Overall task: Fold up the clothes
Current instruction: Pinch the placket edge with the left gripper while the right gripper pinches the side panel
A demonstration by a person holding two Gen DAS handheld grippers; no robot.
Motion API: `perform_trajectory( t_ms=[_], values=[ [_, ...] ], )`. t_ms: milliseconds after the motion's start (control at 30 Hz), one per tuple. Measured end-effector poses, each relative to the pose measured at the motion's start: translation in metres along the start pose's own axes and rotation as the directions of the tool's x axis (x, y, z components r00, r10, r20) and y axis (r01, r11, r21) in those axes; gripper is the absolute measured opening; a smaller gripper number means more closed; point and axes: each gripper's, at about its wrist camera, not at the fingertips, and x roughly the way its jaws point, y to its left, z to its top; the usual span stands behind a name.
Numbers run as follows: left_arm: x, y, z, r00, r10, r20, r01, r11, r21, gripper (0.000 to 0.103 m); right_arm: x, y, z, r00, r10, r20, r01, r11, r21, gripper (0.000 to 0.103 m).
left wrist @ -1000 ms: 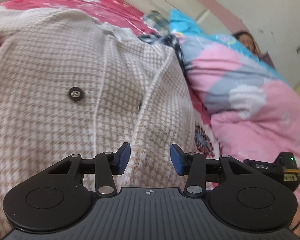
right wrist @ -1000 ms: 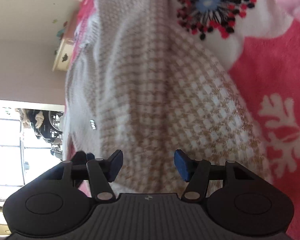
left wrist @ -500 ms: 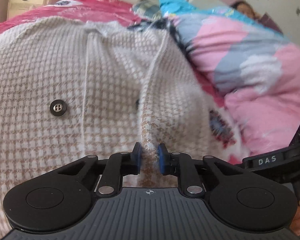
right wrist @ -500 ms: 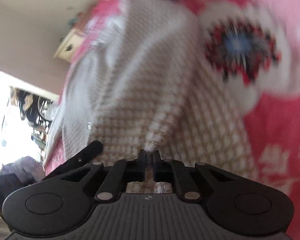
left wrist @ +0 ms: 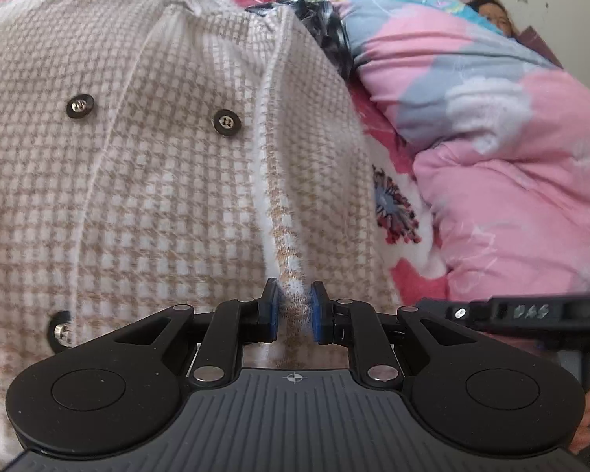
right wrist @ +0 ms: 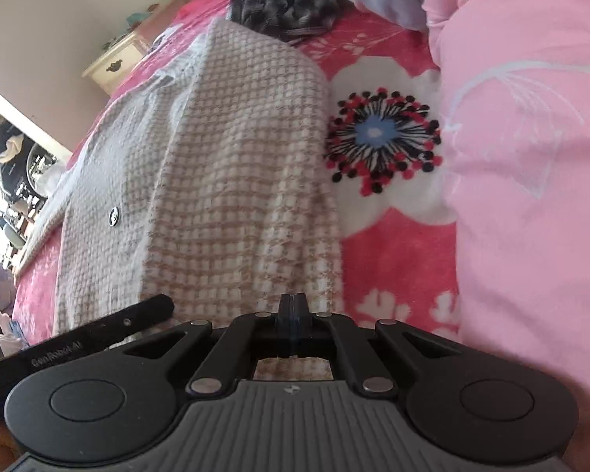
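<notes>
Cardigan point(left wrist: 145, 181), beige-and-white check knit, lies spread on a bed with a red floral blanket point(right wrist: 393, 275). Landmark: the cardigan. Left claw point(left wrist: 294, 310) pinches a raised ridge of the knit at the cardigan's near hem, blue pads point(left wrist: 270, 310) pressing the fold from both sides. Dark buttons point(left wrist: 226, 122) show on the cardigan front, beyond and left of that pinch. Right claw point(right wrist: 293, 306) is pressed together at the cardigan's near edge; check fabric shows just behind the closed tips, gripped at the hem. Right of the cardigan: a blue-centred flower print point(right wrist: 381, 137) on the blanket, then a pink quilt point(left wrist: 511, 181). Beyond the cardigan's far end, a dark plaid garment point(right wrist: 287, 4). Cream dresser point(right wrist: 118, 61) stands past the cardigan's far left corner.
</notes>
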Motion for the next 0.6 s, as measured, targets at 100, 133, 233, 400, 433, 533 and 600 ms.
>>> perform_trajectory(
  t_ms=[100, 133, 233, 400, 433, 533, 600],
  values=[
    [0.0, 0.004, 0.006, 1.0, -0.016, 0.001, 0.016, 0.999, -0.04, 0.014, 0.008, -0.011, -0.001, 0.996, 0.08, -0.05, -0.074, 0.991, 0.11, 0.024],
    [0.0, 0.007, 0.006, 1.0, -0.016, -0.002, 0.016, 0.999, -0.05, 0.014, 0.013, -0.013, -0.003, 0.992, 0.107, -0.071, -0.096, 0.985, 0.141, 0.03],
    [0.002, 0.017, 0.005, 1.0, -0.009, -0.017, 0.007, 0.997, -0.074, 0.014, 0.032, -0.014, -0.009, 0.981, 0.145, -0.132, -0.12, 0.977, 0.177, 0.033],
    [0.005, 0.033, 0.002, 1.0, 0.0, -0.027, -0.003, 0.993, -0.114, 0.015, 0.053, -0.005, -0.021, 0.979, 0.129, -0.16, -0.105, 0.983, 0.151, 0.028],
    [0.004, 0.036, 0.001, 1.0, -0.002, -0.027, -0.001, 0.993, -0.122, 0.015, 0.047, 0.001, -0.021, 0.984, 0.109, -0.138, -0.093, 0.989, 0.118, 0.022],
    [0.003, 0.041, -0.001, 1.0, -0.011, -0.021, 0.008, 0.989, -0.149, 0.015, 0.016, 0.025, -0.019, 0.999, 0.03, -0.034, -0.031, 0.999, -0.033, 0.016],
    [0.0, 0.039, -0.001, 1.0, -0.016, -0.015, 0.013, 0.984, -0.177, 0.014, -0.005, 0.041, -0.018, 0.999, -0.014, 0.041, 0.02, 0.991, -0.129, 0.015]
  ],
)
